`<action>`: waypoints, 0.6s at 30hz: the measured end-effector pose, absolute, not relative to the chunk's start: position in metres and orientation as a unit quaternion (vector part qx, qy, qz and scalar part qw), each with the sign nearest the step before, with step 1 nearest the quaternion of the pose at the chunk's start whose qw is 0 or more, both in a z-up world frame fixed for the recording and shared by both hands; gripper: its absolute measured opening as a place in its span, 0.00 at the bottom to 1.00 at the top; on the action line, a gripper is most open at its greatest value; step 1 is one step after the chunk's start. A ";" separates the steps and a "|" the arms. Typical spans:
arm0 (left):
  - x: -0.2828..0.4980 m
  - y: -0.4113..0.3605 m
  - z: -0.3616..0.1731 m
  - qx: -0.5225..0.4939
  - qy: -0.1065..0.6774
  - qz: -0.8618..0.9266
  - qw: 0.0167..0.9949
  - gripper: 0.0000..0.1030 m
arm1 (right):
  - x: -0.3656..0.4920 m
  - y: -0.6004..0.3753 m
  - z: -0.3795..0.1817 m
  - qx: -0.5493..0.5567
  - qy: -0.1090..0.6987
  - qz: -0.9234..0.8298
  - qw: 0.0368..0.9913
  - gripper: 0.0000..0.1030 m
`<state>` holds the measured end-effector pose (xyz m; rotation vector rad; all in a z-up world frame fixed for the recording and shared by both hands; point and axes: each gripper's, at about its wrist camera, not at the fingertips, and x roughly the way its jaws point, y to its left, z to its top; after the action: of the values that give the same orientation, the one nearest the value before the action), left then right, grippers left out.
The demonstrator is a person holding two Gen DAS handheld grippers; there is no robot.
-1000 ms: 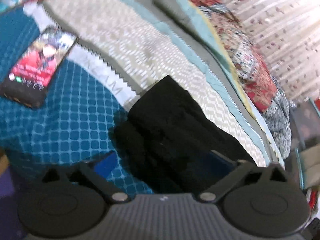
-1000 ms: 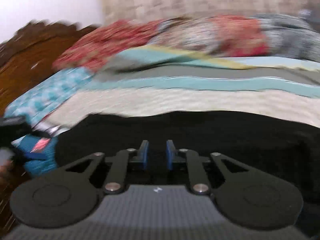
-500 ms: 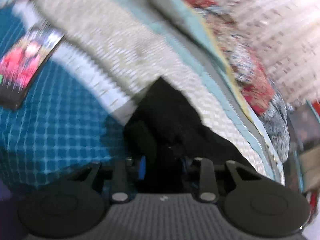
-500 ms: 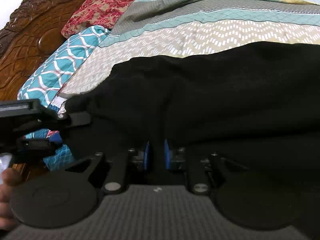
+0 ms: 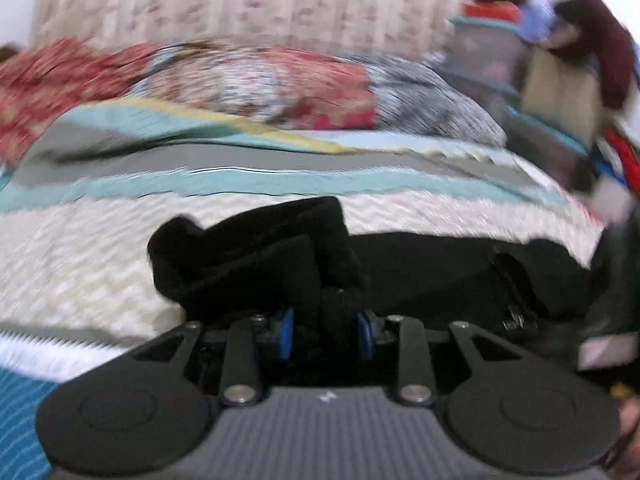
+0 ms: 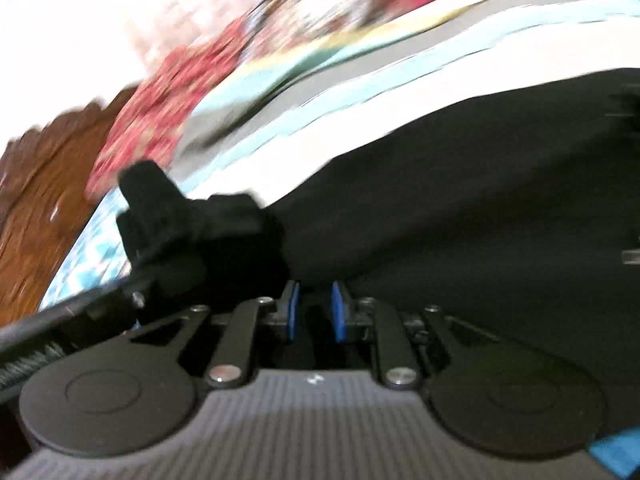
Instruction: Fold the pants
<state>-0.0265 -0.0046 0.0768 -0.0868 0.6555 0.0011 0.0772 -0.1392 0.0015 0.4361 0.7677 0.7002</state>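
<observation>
- My left gripper (image 5: pixel 325 332) has gone from wide open a second ago to clamped on a bunched end of the black fabric pants (image 5: pixel 420 268); its blue fingertips (image 5: pixel 286 332) pinch the cloth.
- My right gripper (image 6: pixel 314 312) stays narrow, and I judge its blue pads (image 6: pixel 339 312) grip the near edge of the pants.
- The left bunch now rises off the striped patchwork bedspread (image 5: pixel 100 256) toward 12 o'clock; the rest lies flat toward 3 o'clock.
- Both views are smeared by motion, and I judge that a fold is under way.
- Red floral pillows (image 5: pixel 280 80) sit at 12 o'clock.
</observation>
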 end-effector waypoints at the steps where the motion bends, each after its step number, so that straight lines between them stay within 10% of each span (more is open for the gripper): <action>1: -0.020 -0.017 0.070 -0.022 0.329 -0.010 0.944 0.30 | 0.078 -0.154 -0.001 0.219 0.361 0.315 0.850 0.21; 6: -0.009 -0.063 0.032 0.050 0.381 -0.056 0.922 0.52 | 0.074 -0.196 -0.010 0.256 0.353 0.265 0.860 0.22; 12: -0.051 -0.053 0.064 0.028 0.349 -0.099 0.931 0.59 | 0.074 -0.204 -0.014 0.311 0.348 0.287 0.837 0.65; 18: -0.077 0.024 0.084 -0.140 0.336 -0.044 0.931 0.63 | 0.098 -0.174 -0.005 0.316 0.363 0.313 0.819 0.77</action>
<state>-0.0772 0.0239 0.0843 -0.2868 0.6871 -0.0891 0.0976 -0.1742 -0.0049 0.6727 0.7723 0.6670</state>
